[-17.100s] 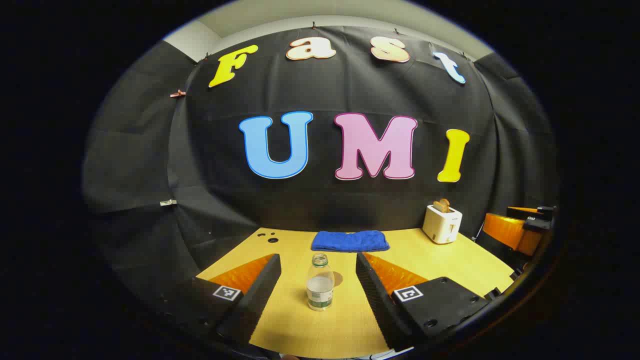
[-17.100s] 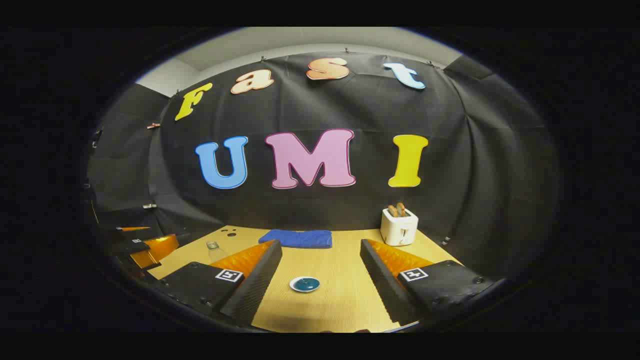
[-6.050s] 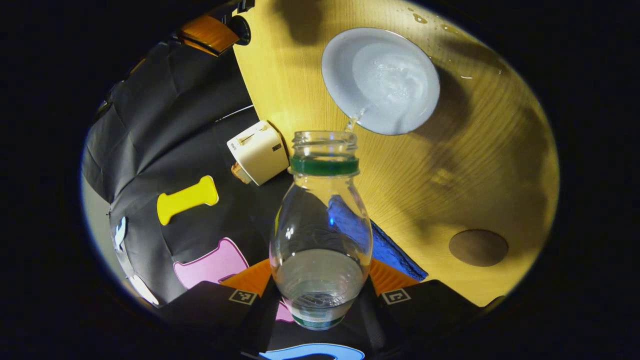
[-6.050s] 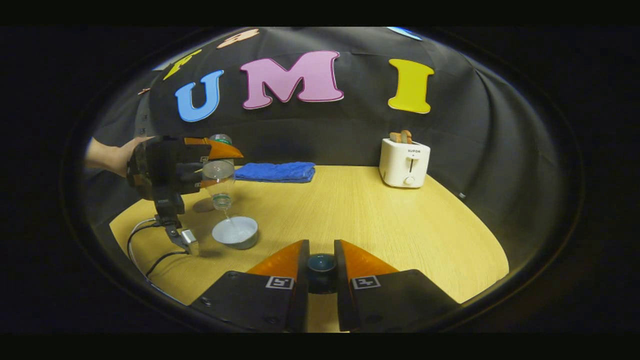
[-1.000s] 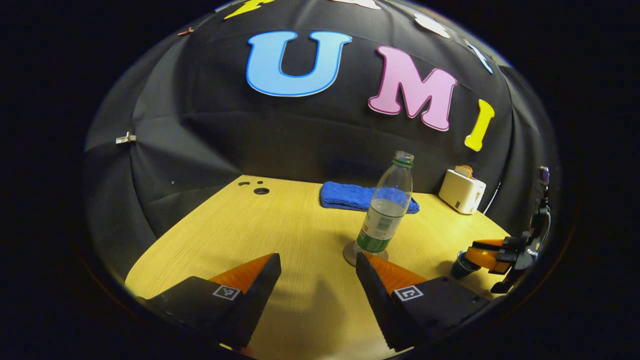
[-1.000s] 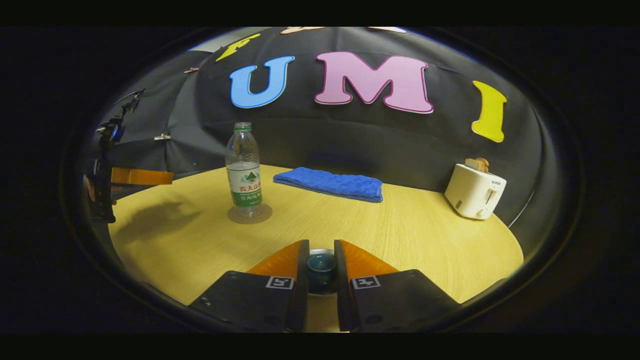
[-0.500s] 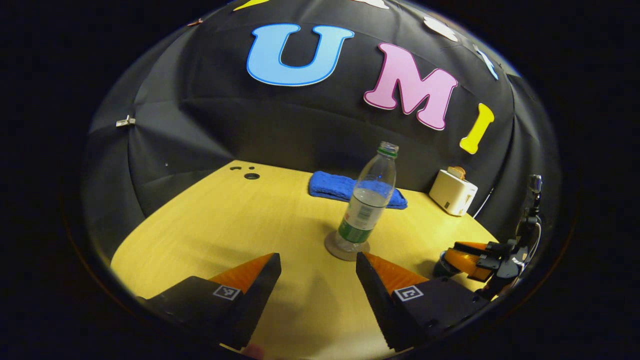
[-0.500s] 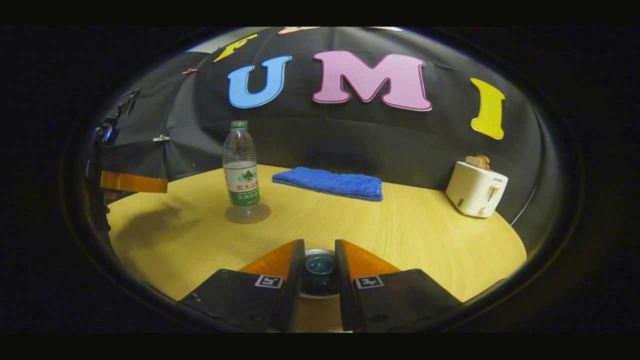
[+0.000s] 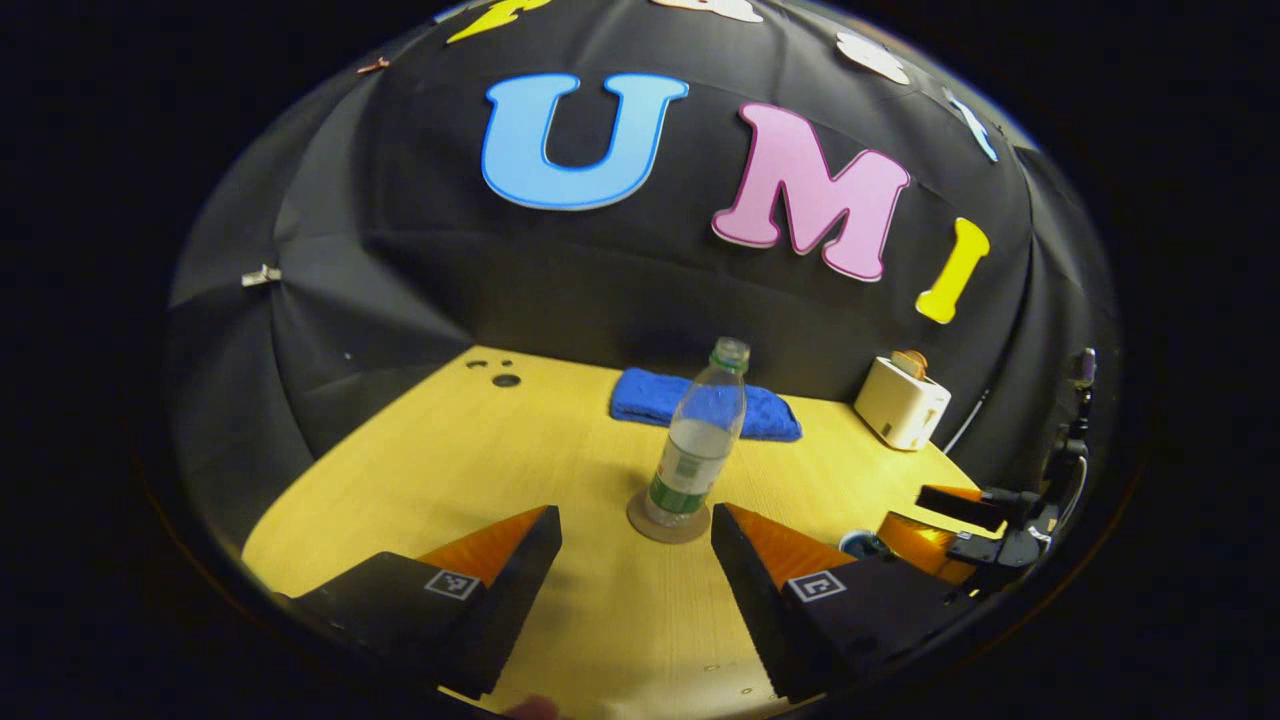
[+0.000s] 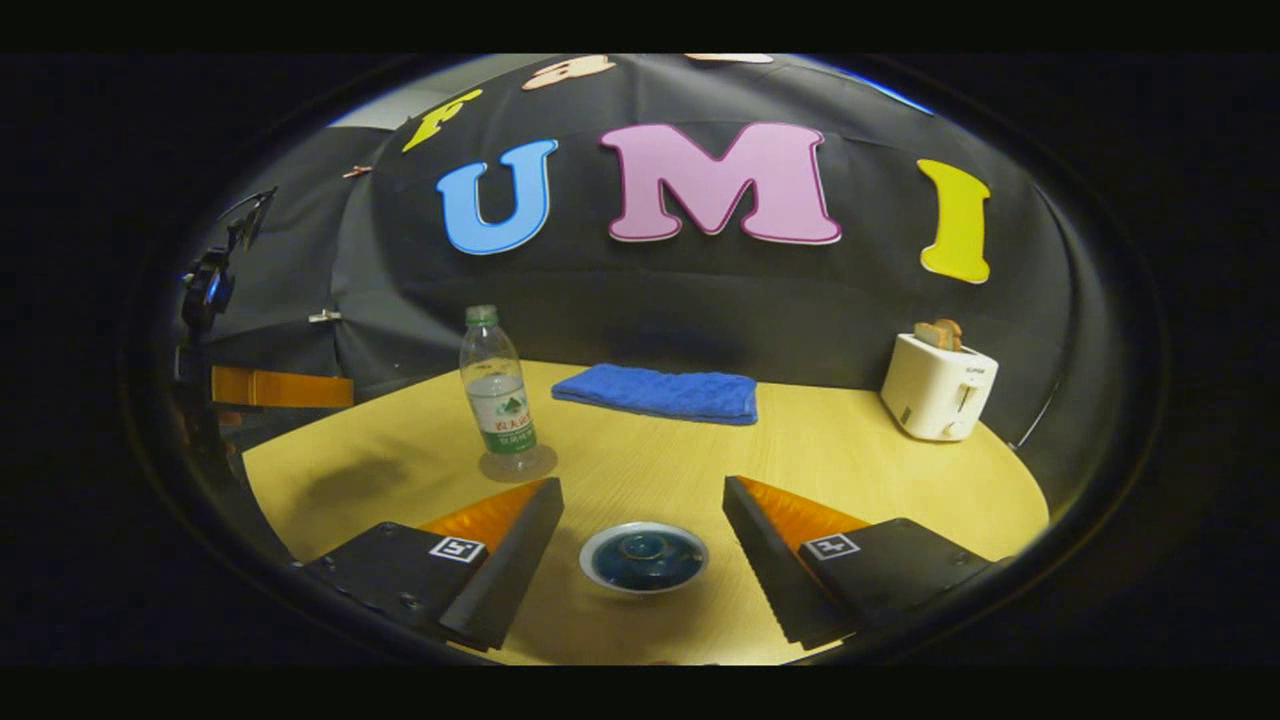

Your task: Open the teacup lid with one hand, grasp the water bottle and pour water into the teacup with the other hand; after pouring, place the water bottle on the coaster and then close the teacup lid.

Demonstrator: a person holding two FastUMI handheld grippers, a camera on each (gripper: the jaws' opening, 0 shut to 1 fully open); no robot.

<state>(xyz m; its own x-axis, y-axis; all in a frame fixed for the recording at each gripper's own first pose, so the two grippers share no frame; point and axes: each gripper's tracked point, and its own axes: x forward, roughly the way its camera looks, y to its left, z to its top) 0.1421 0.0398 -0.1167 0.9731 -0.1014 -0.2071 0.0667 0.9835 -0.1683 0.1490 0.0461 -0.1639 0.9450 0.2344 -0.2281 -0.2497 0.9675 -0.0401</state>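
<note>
Count from my end, left to right: one water bottle [image 10: 497,398] upright on one coaster [image 10: 518,463], one towel [image 10: 657,392], one toaster [image 10: 938,387]. My left claw [image 9: 636,530] hovers wide, empty. My right claw [image 10: 642,510] is wide around the lidded teacup [image 10: 643,557] on the worktop [image 10: 830,460], not touching.

Both views low, facing wall | share bottle [image 9: 695,450] [image 10: 497,395] (upright), towel [image 9: 705,405] [image 10: 660,392]
</note>
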